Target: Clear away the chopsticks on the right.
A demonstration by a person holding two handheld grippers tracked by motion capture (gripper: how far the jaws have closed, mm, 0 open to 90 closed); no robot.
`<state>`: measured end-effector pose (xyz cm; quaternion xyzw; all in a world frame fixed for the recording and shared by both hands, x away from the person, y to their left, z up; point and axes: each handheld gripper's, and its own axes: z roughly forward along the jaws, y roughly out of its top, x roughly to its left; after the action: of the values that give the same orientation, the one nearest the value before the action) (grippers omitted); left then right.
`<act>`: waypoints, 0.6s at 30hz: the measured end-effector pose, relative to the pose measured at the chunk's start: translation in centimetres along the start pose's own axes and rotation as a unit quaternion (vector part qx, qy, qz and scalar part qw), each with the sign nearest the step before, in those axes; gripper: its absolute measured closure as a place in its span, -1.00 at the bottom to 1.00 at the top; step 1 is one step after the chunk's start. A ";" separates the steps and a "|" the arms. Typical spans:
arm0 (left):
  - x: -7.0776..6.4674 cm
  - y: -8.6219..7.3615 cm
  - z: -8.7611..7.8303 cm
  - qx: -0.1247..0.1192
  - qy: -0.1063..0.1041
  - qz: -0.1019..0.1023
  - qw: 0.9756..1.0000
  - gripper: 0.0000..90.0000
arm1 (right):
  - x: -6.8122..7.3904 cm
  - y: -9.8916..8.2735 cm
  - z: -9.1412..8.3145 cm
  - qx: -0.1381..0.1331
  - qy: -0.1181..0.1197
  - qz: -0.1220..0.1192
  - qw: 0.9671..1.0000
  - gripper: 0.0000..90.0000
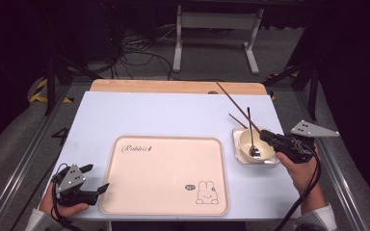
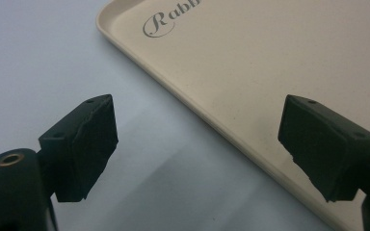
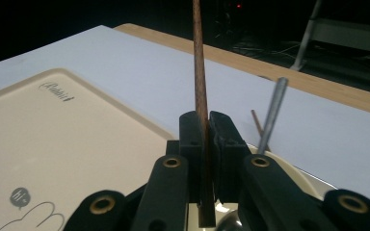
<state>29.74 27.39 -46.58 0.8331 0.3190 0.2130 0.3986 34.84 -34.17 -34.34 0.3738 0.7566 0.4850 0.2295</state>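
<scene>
My right gripper is clamped on a brown chopstick, the jaws narrow with the wood pinched between the pads near its lower end. From that grip the stick's long axis runs up and away from me, leaning toward the far edge of the table; in the right gripper view the chopstick rises almost straight out of the closed jaws. The gripper sits just over the near-right rim of the white bowl, which stands on the table just beside the right edge of the cream tray. A metal spoon stands in the bowl, its handle leaning back, and a second chopstick pokes out behind the bowl's far-left corner.

My left gripper rests at the tray's near-left corner, jaws wide and empty, one pad over the table, the other over the tray rim.

The held stick is the right hand's business: the tray lies to its left, so I judge any placing there means swinging that long, tilted shaft leftward and laying it flat.
</scene>
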 end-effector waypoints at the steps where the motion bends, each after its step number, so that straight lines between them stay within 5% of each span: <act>1: 0.0 0.0 0.0 0.001 0.000 0.001 1.000 -0.68 | 0.4 0.0 0.2 0.002 0.006 -0.004 1.000 0.89; 18: 0.0 0.0 -0.1 0.001 -0.001 0.002 1.000 -0.67 | 5.4 -0.6 2.7 0.039 0.067 -0.045 0.996 0.89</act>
<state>29.70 27.40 -46.53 0.8344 0.3166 0.2126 0.3979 33.23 -28.52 -36.00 0.3146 0.8045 0.4683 0.1856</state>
